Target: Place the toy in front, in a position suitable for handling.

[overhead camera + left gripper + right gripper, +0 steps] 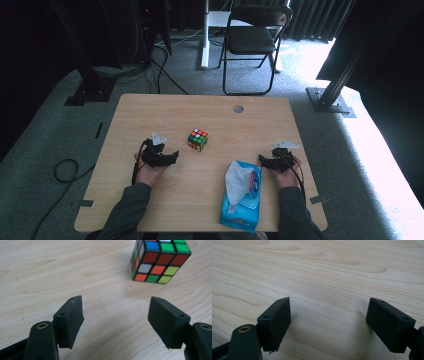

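My left gripper (175, 156) sits near the left middle of the wooden table (150, 110), pointing across toward the puzzle cube (198, 139), with its jaws spread wide and nothing between them. In the left gripper view the two black jaws rise from the bottom edge with bare wood in the gap, and the cube (160, 260) stands ahead and to the right of that gap, clear of both jaws and not touching either. The cube rests flat on the table near its middle, a little beyond and to the right of my left gripper, showing red, green, orange, yellow, white and blue squares in a scrambled mix. My right gripper (261, 159) lies near the right edge of the table, aimed inward, and it too is released, its jaws wide apart over plain wood grain in the right gripper view. Just beside it, on the inner side, lies a blue pack of wipes (242, 197) with a white sheet sticking up out of its top. The pack is well apart from the cube, nearer to me. Beyond the table stands a black folding chair (252, 37) on the grey carpet
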`<action>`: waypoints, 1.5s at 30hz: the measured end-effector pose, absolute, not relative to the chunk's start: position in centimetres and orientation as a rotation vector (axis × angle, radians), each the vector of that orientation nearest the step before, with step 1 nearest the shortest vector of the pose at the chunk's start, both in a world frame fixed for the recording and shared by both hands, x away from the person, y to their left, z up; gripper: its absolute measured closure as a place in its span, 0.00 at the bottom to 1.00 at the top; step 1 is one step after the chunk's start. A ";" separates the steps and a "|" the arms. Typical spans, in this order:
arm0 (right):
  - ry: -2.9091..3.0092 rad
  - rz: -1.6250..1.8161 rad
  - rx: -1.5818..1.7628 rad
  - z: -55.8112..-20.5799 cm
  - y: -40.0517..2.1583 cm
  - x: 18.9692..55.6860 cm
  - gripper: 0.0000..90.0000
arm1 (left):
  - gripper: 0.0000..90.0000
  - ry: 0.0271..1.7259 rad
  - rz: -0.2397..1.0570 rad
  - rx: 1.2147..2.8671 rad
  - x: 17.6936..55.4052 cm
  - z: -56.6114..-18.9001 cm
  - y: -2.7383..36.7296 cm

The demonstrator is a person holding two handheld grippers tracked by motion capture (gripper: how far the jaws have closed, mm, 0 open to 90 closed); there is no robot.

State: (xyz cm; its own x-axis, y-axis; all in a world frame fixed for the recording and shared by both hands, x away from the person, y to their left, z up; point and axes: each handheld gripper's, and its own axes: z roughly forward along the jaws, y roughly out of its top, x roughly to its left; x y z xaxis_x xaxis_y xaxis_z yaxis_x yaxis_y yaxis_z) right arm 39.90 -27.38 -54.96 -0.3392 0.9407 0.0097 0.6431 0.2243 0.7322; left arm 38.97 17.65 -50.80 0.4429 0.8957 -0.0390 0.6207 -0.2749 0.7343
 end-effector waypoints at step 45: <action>2.065 0.908 1.459 -55.0 -27.4 39.9 0.22 | 0.23 1.154 0.435 2.040 43.1 -49.9 10.6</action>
